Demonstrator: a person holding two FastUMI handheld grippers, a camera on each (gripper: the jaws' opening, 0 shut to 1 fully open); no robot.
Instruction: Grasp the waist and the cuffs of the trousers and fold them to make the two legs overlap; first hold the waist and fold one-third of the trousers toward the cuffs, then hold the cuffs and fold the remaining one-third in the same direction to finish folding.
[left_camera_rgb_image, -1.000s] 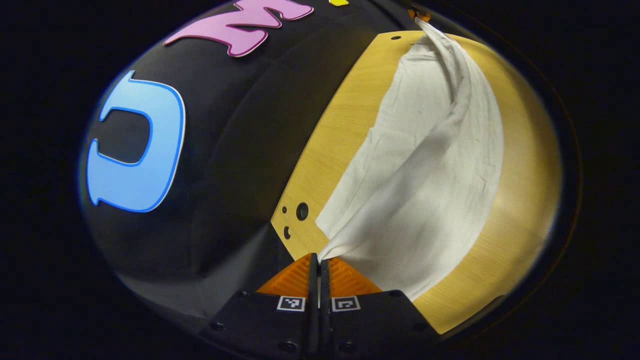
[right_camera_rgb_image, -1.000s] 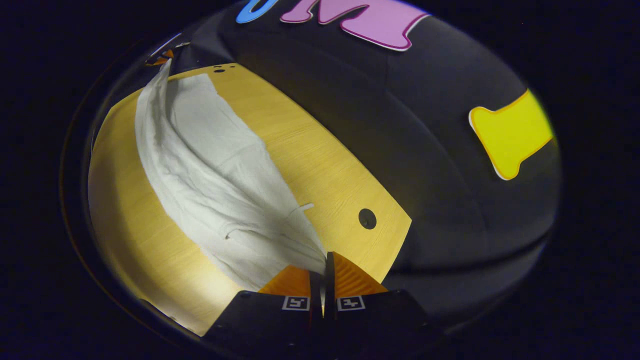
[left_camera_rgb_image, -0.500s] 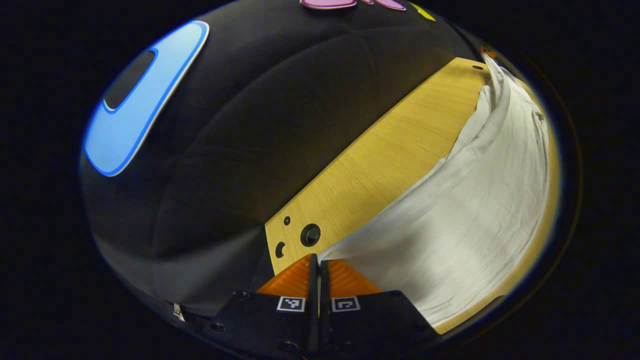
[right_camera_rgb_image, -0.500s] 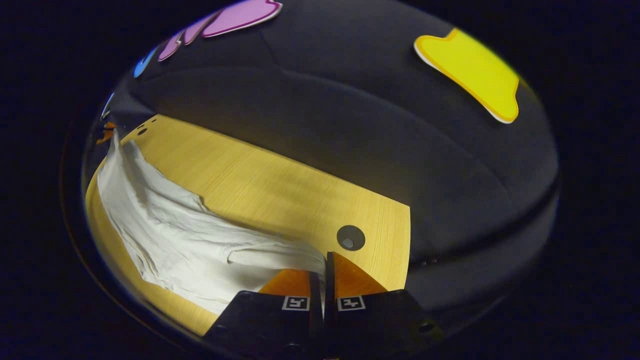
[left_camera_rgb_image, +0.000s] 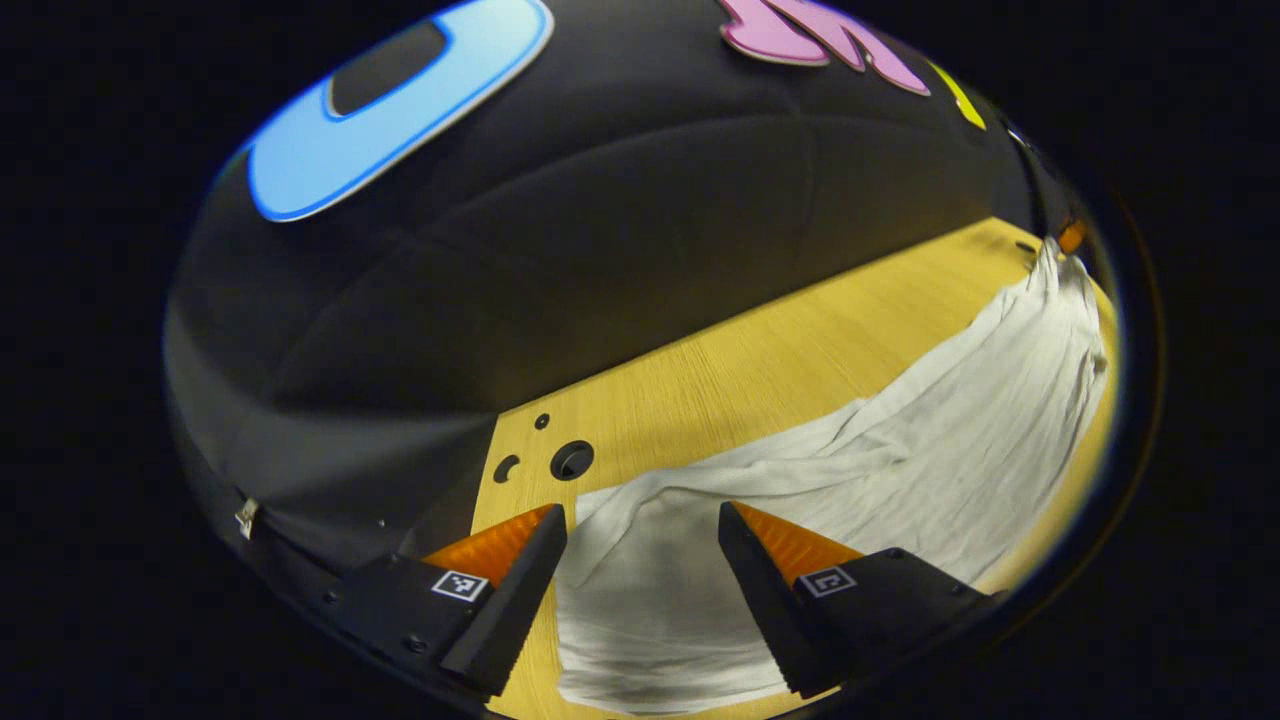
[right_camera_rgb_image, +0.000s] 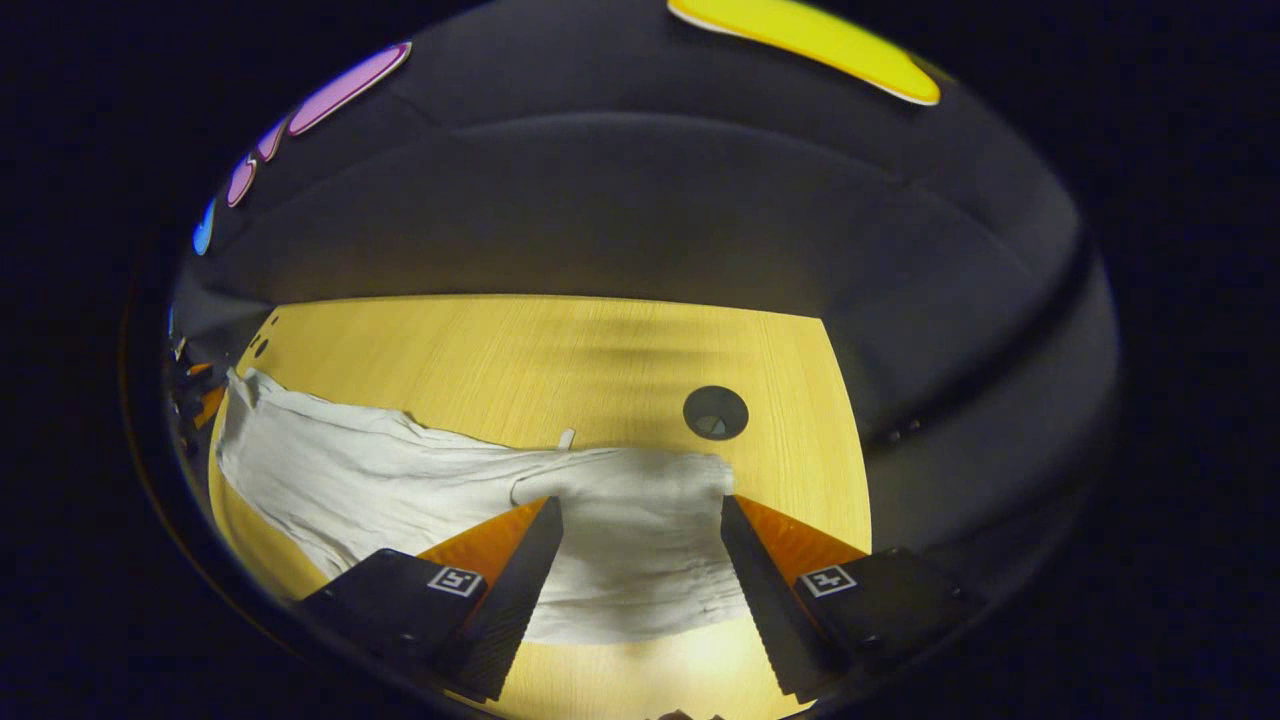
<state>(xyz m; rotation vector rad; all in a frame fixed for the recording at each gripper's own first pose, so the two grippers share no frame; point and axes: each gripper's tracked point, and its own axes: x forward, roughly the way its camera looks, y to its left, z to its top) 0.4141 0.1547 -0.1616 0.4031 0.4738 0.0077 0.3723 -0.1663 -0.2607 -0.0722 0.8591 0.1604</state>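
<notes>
Trousers (left_camera_rgb_image: 860, 480) of pale, creased cloth lie flat on the yellow wooden table (left_camera_rgb_image: 740, 370). In the left gripper view the left gripper (left_camera_rgb_image: 640, 525) stands released, its two fingers spread wide with cloth lying between and ahead of them, neither finger pressing on it. Just ahead of its left finger sit three holes (left_camera_rgb_image: 572, 459) in the tabletop, near the table's edge. From the gap between the fingers the cloth runs away to the right, narrowing toward the far side, where the other gripper (left_camera_rgb_image: 1070, 236) shows as a small shape at the cloth's end.

In the right gripper view the trousers (right_camera_rgb_image: 400, 480) stretch off to the left of the right gripper (right_camera_rgb_image: 640, 515), which is likewise released, fingers wide apart. A folded end of the cloth lies between the fingers, with a short drawstring (right_camera_rgb_image: 566, 438) poking up just ahead of the left finger. A round hole (right_camera_rgb_image: 715, 412) in the table (right_camera_rgb_image: 520, 350) lies just ahead of the right finger, close beside the cloth's edge.
</notes>
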